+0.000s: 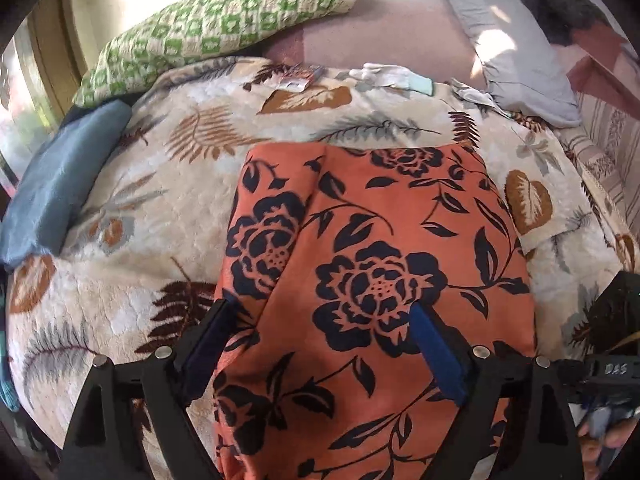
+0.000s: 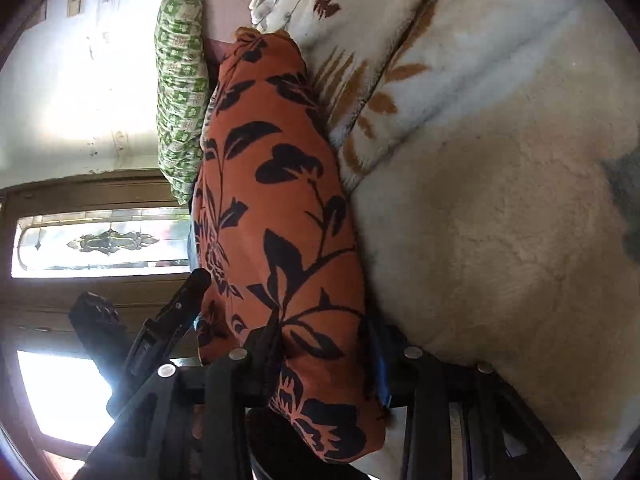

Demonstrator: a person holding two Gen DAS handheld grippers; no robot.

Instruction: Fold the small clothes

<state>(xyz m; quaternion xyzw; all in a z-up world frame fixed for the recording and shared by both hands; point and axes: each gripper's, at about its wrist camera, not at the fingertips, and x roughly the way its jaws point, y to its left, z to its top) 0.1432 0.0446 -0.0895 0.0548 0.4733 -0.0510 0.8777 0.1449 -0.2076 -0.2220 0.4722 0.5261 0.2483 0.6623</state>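
Blue cloth (image 1: 60, 184): folded, lying at the left edge of the leaf-print blanket (image 1: 168, 216).
Green checked pillow (image 1: 216, 20): behind the blanket, top left, partly resting on it.
Orange floral garment (image 1: 376, 264): task item, spread flat on the blanket in the middle of the left wrist view, one flap folded over along its left side; in the right wrist view the same garment (image 2: 280, 208) stands as a thick folded bundle against the blanket (image 2: 500, 200).
Left gripper (image 1: 320, 316): jaws spread wide over the garment, blue pads apart, nothing pinched between them.
White scraps of cloth (image 1: 384, 74): at the blanket's far edge.
Grey pillow (image 1: 516, 60): top right, beyond the blanket.
Right gripper (image 2: 324, 344): jaws partly closed, the bundle's near end between them and the fingers pressed against both its sides.
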